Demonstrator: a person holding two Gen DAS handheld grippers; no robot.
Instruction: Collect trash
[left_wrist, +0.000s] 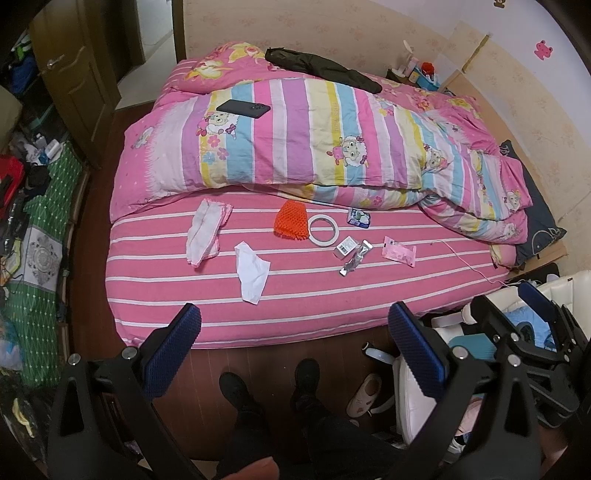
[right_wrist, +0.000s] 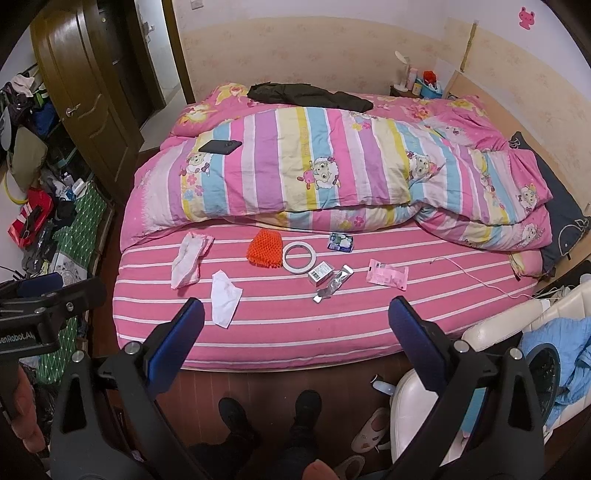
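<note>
Litter lies on the pink striped bed (left_wrist: 184, 317) (right_wrist: 388, 332): a white tissue (left_wrist: 251, 271) (right_wrist: 224, 297), a pink-edged cloth (left_wrist: 205, 230) (right_wrist: 188, 260), an orange mesh (left_wrist: 291, 219) (right_wrist: 265, 247), a tape ring (left_wrist: 322, 229) (right_wrist: 299, 256), a small box (left_wrist: 344, 248) (right_wrist: 320, 274), a silver wrapper (left_wrist: 354, 258) (right_wrist: 332, 284), a pink packet (left_wrist: 399, 250) (right_wrist: 387, 274) and a blue-white packet (left_wrist: 358, 218) (right_wrist: 340, 242). My left gripper (left_wrist: 295, 330) and right gripper (right_wrist: 295, 317) are both open and empty, held above the floor in front of the bed.
A folded striped quilt (left_wrist: 314, 136) with a black phone (left_wrist: 243, 108) covers the bed's far half. A white chair (right_wrist: 417, 398) stands right, clutter and a green cloth (left_wrist: 40, 229) left, a wooden door (right_wrist: 85, 92) beyond. The person's feet (left_wrist: 269, 384) stand on the wooden floor.
</note>
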